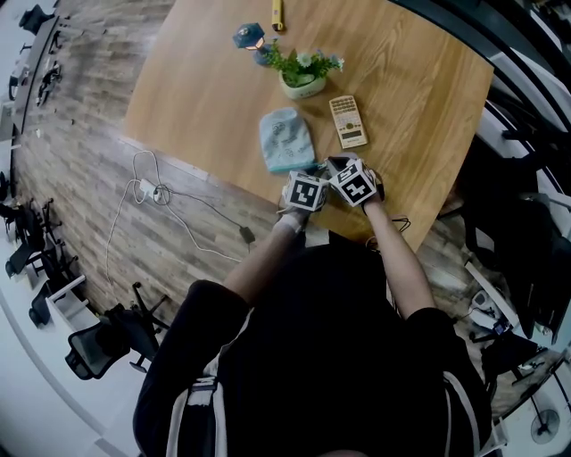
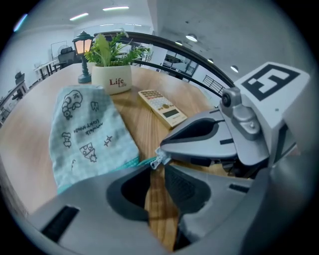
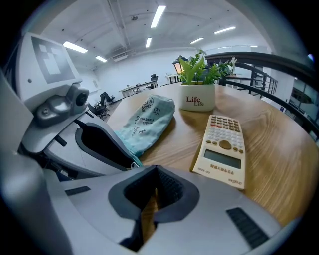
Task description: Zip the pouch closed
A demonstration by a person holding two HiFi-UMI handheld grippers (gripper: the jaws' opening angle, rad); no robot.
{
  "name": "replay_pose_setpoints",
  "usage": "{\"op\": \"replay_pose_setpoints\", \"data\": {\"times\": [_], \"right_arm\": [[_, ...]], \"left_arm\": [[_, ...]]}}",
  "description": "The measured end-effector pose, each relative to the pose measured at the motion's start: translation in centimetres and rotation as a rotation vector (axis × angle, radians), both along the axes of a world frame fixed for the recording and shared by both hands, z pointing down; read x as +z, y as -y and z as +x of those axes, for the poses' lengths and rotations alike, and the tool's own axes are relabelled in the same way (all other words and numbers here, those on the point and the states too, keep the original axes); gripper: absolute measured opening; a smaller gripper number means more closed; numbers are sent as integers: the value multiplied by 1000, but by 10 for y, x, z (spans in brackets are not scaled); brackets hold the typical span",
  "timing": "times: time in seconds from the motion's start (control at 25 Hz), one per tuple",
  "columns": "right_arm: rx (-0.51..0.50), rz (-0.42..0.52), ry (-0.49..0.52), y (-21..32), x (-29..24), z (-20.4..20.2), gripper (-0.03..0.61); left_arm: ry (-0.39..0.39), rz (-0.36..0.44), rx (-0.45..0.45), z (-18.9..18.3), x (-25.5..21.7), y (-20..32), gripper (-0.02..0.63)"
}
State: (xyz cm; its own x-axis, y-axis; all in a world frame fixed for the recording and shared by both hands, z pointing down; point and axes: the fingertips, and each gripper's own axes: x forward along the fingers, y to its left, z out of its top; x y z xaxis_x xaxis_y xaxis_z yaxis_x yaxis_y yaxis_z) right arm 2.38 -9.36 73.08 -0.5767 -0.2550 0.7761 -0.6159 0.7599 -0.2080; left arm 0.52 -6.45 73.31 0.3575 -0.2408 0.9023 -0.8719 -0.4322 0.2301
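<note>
A light blue pouch (image 1: 287, 139) with printed doodles lies flat on the wooden table (image 1: 419, 80). Its near corner holds the zip pull (image 2: 157, 162), at the end of a teal zip tape. My left gripper (image 2: 155, 175) is open, with bare wood showing between its pads, and the pouch (image 2: 87, 134) runs behind its left jaw. My right gripper (image 3: 152, 174) has its tips together and nothing shows between them. The zip pull (image 3: 133, 165) sits just left of those tips. In the head view both grippers (image 1: 308, 178) (image 1: 343, 171) meet at the pouch's near end.
A beige calculator (image 1: 348, 121) lies right of the pouch. A potted plant (image 1: 303, 76) in a white pot stands behind it, with a small lamp ornament (image 1: 248, 37) and a yellow object (image 1: 277, 13) farther back. The table's near edge (image 1: 268, 201) lies under my hands. Cables (image 1: 156, 192) lie on the floor.
</note>
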Motion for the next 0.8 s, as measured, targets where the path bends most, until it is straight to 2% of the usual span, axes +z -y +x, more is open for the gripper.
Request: {"op": "replay_pose_setpoints", "data": {"times": [0.2,0.4,0.8], "right_arm": [[-14,3,-11,-3,-1,1,12],[-38,0,-7,-6,1,2,12],[-32,8,-43,-6,1,2,12]], "left_arm": [[8,-4,-6,-6,1,5,84],[-85,-36,9,5,0,5,84],[-31,-27,122,12,-6,0,67]]}}
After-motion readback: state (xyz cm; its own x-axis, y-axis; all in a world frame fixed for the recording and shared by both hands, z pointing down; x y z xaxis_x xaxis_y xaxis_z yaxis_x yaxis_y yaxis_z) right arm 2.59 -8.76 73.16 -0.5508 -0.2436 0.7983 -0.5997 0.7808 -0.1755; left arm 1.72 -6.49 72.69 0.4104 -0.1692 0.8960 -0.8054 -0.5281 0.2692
